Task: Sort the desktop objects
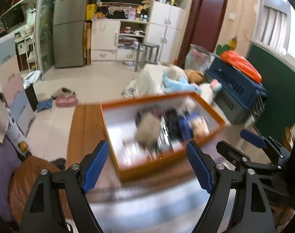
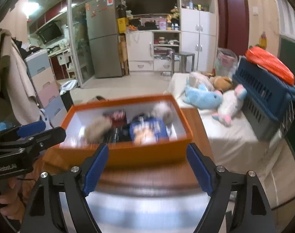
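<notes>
An orange box [image 1: 126,169] with a white inside stands on the wooden table [image 1: 85,128]; it is also in the right wrist view [image 2: 147,155]. Several blurred items lie in it: a beige fluffy thing [image 1: 147,130], a blue pack [image 2: 147,128] and dark pieces. My left gripper [image 1: 147,145] is open over the box's near edge, with nothing between its blue pads. My right gripper [image 2: 147,147] is open in front of the box's near wall, also with nothing in it. Each gripper shows in the other's view: the right one [image 1: 236,141], and the left one [image 2: 44,130] with a hand [image 2: 5,200] on its handle.
To the right of the table is a white-covered bed [image 2: 235,139] with plush toys [image 2: 203,97] and a blue crate [image 2: 264,97] under an orange bag [image 2: 270,64]. A pastel drawer tower [image 2: 46,85] stands left. Slippers [image 1: 66,101] lie on the tiled floor beyond.
</notes>
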### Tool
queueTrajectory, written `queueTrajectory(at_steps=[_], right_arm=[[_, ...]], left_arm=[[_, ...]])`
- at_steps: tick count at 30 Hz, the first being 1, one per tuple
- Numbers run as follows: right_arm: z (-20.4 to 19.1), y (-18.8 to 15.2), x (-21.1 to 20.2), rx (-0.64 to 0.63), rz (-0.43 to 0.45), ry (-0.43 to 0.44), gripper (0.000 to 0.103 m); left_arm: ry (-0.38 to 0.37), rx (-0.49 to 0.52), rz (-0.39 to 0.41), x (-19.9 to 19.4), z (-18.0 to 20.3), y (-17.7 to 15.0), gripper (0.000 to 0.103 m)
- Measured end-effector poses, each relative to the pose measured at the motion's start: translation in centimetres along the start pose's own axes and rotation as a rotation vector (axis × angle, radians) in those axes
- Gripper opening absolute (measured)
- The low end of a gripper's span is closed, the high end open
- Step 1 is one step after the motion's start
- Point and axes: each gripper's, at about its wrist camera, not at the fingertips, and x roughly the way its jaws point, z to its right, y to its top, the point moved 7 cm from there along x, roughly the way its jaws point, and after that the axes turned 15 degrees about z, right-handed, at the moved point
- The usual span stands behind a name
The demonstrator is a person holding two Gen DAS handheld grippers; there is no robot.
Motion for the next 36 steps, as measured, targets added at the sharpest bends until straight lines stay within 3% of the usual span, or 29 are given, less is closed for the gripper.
queueTrajectory(at_steps=[8,12,13,15,16,17,20,36], right_arm=[[0.8,-9.9,-1.4,0.099,-0.181,-0.014,0.084],[1.0,-13.5,-1.4,0.079,-0.244,-0.039,0.084],[0.8,-13.7,-1.6,0.036,-0.227,-0.048,0.091],[0.6,-14.2,-2.1,-0.022,-0.207,-0.084,0.096],[0.9,-14.2,-2.3,-0.005,-0.197,-0.085,0.098],[0.9,-14.1,-2.5,-0.004,-0.188,-0.082,0.100],[1.1,-14.0,-2.9,-0.005,-0.180,-0.097,0.102],[1.2,-13.7,-2.8,-0.008,-0.175,-0.099,0.102]], left_arm=[[0.028,0.018,-0.162,-0.4,0.8,-10.1,0.081],[0.049,0.032,-0.226,0.4,0.9,-14.0,0.083],[0.053,0.076,-0.187,0.2,1.3,-14.0,0.087],[0.093,0.147,-0.186,0.2,1.5,-14.6,0.091],[0.101,0.146,-0.181,0.1,1.4,-14.8,0.100],[0.115,0.129,-0.179,0.1,0.9,-14.9,0.103],[0.111,0.137,-0.150,-0.1,1.0,-14.9,0.103],[0.113,0.129,-0.157,0.0,0.8,-14.9,0.103]])
